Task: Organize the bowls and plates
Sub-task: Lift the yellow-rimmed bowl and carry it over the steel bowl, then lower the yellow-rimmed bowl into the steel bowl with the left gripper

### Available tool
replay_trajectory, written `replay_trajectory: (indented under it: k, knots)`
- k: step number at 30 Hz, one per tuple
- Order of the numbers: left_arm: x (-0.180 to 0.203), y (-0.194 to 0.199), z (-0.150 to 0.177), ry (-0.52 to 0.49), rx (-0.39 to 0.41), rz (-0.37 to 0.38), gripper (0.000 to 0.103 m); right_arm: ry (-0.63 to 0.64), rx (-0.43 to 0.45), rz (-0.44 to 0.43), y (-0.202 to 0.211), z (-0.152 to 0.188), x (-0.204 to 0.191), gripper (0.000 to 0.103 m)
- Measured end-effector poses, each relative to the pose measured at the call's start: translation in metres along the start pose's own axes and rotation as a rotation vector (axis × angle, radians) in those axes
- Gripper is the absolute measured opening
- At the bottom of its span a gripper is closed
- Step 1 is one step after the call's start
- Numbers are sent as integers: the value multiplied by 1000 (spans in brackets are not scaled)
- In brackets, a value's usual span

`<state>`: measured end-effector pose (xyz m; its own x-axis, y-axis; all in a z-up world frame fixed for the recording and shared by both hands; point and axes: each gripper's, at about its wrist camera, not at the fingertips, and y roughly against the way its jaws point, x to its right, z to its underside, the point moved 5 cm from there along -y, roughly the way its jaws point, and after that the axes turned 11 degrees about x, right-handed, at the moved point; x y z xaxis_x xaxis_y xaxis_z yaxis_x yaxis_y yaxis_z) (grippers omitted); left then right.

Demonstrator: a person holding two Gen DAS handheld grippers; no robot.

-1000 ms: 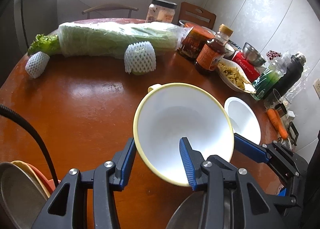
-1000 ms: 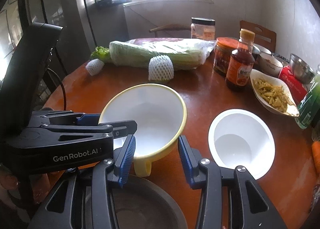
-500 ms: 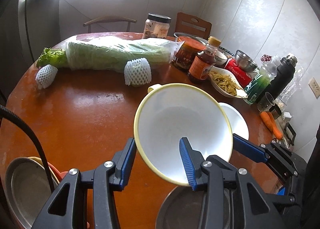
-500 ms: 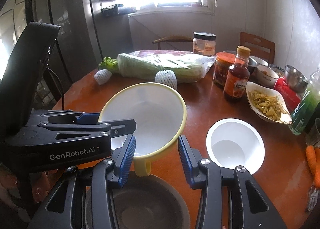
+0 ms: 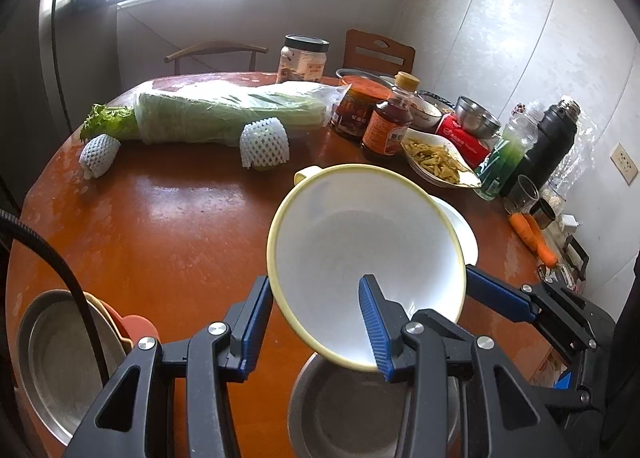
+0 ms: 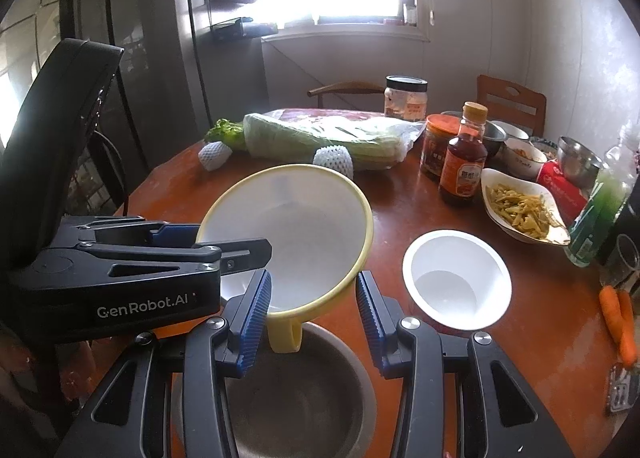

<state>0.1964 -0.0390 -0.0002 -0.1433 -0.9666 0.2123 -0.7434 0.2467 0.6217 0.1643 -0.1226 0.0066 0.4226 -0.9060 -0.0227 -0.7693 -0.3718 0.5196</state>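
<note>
A white bowl with a yellow rim [image 5: 360,254] hangs tilted in the air above a steel bowl [image 5: 360,414]. My left gripper [image 5: 316,322] is shut on the yellow-rimmed bowl's near rim, one finger inside and one outside. In the right wrist view the same bowl [image 6: 304,226] has its yellow handle between the fingers of my right gripper [image 6: 312,312], which looks open around it without touching. A small white bowl [image 6: 456,282] stands on the table to the right. A stack of steel and coloured plates [image 5: 60,354] lies at the left edge.
On the round brown table [image 5: 168,226] lie a wrapped cabbage [image 5: 224,114], two foam-netted fruits [image 5: 264,142], sauce jars and a bottle [image 5: 386,126], a dish of food [image 5: 436,162], a flask [image 5: 548,142] and carrots [image 5: 534,232]. Chairs stand behind.
Both grippers and the yellow-rimmed bowl have risen. The steel bowl beneath shows more fully, and more of the plate stack has come into view at the left.
</note>
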Motion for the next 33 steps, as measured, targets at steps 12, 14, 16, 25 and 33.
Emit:
replay_trajectory:
  k: [12, 14, 16, 25, 33]
  knots:
    - [19, 26, 18, -31, 20, 1, 45, 18, 28, 11, 34, 13, -5, 46]
    - [21, 30, 22, -34, 23, -2, 45, 23, 29, 12, 37, 15, -6, 46]
    - [22, 32, 25, -37, 25, -4, 45, 25, 32, 9, 41, 19, -8, 46]
    - [26, 37, 42, -39, 17, -11, 45, 26, 32, 0, 52, 34, -11, 46]
    - [29, 37, 55, -49, 9, -17, 45, 22, 22, -2, 56, 48, -13, 46]
